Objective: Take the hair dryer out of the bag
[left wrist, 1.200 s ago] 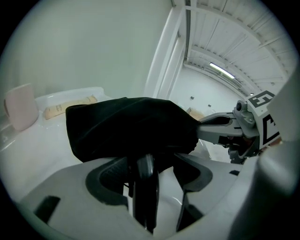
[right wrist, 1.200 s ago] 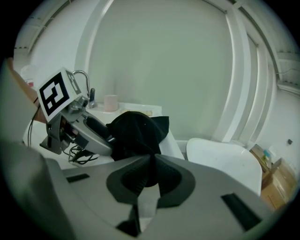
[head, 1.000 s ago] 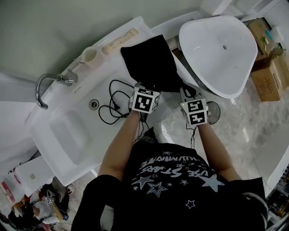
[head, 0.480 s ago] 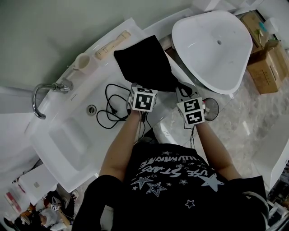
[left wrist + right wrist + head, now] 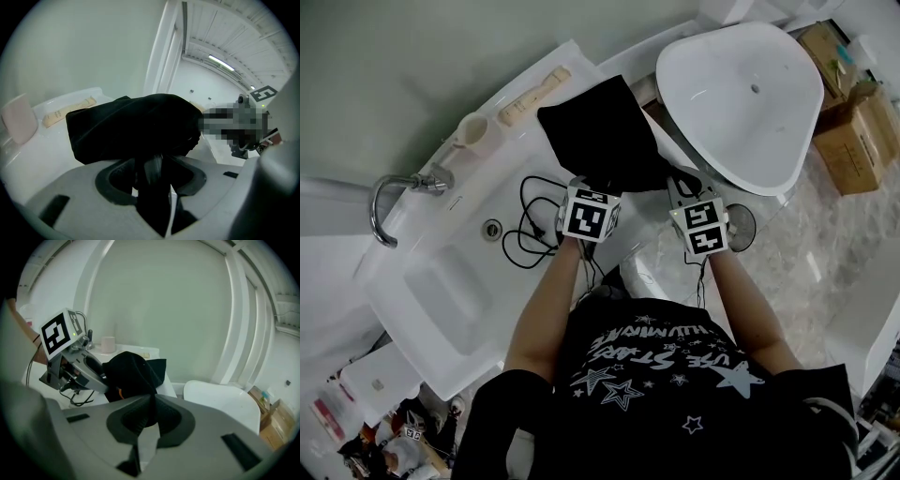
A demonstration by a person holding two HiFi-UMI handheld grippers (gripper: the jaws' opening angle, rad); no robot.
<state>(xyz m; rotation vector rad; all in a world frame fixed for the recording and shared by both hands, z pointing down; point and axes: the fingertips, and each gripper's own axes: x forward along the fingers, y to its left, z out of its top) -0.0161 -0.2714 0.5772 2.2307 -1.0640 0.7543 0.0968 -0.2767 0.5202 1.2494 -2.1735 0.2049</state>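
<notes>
A black cloth bag (image 5: pixel 600 136) lies on the white counter, its mouth toward me. My left gripper (image 5: pixel 596 189) is at the mouth's left side. Its jaws have just been closing, and in the left gripper view (image 5: pixel 152 171) they press on a black glossy part that looks like the hair dryer's handle (image 5: pixel 153 169); the rest of the dryer is hidden in the bag (image 5: pixel 131 126). The dryer's black cord (image 5: pixel 528 220) trails in loops over the counter. My right gripper (image 5: pixel 684 187), (image 5: pixel 151 404) is shut on the bag's right edge (image 5: pixel 133 373).
A sink (image 5: pixel 441 281) with a chrome tap (image 5: pixel 389 192) is at the left. A cup (image 5: pixel 472 127) and a flat beige tube (image 5: pixel 532 93) lie by the wall behind the bag. A white basin (image 5: pixel 741 89) and cardboard boxes (image 5: pixel 853 122) stand to the right.
The view itself has shifted a little. Both grippers stay at the bag's near edge; nothing else has visibly moved.
</notes>
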